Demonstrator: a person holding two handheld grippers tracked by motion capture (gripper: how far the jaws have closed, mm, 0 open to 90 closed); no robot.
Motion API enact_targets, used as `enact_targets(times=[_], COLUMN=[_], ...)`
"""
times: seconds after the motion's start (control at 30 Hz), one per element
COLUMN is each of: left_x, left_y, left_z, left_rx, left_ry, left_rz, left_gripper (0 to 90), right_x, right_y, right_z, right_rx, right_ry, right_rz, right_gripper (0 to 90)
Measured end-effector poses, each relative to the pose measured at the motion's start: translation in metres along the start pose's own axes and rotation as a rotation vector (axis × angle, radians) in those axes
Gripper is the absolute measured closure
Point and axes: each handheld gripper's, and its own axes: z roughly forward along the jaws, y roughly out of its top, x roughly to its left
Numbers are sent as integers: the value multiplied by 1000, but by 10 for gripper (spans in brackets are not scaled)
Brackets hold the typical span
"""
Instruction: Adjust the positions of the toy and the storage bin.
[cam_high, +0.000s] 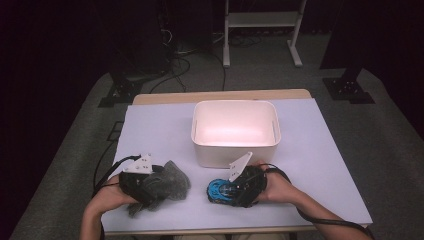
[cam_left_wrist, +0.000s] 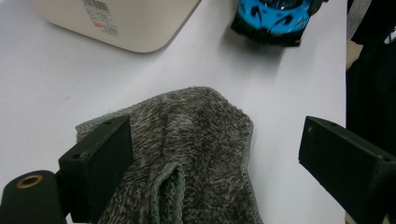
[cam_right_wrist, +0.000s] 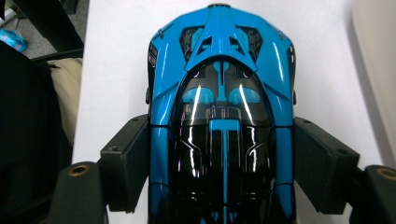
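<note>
a white sheet (cam_high: 150, 130) is spread over a wooden table (cam_high: 220, 96) on grey carpet in a dark room; cables and a white stand (cam_high: 262, 30) are seen at the far side; a white tub (cam_high: 235, 131) is set mid-table; the left gripper (cam_high: 150, 186) is held wide open over a grey towel (cam_left_wrist: 196, 154) at the near left; the right gripper (cam_right_wrist: 222, 158) is closed on a blue toy car (cam_right_wrist: 219, 116) just near of the tub.

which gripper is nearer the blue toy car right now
Right. The right gripper has its jaws against both sides of the blue toy car. The left gripper is off to the side, open over the grey cloth, with bare table between it and the car.
</note>
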Motion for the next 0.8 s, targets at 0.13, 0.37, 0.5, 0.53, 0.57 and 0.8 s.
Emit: enact_targets(times=[0.13,0.37,0.5,0.53,0.57,0.8], left_x=[1,0,0,0,0,0], left_y=[-1,0,-1,-1,-1,-1], left_z=[0,2,1,1,1,0], left_rx=[-1,2,3,3,1,-4], left_ry=[0,-4,-4,-4,-4,-1], left_rz=[-5,-4,-3,-4,-7,-8], left_gripper=[92,92,92,92,92,91], right_x=[3,7,7,8,9,12], right_y=[-1,-6,-10,-11,-12,-16], right_z=[7,12,13,13,13,14], right_rx=[7,5,0,-9,-12,-27], right_ry=[-13,-39,-37,-40,-40,-65], right_rz=[-11,-26,-7,-7,-8,-8], right_gripper=[256,242,219,208,192,171])
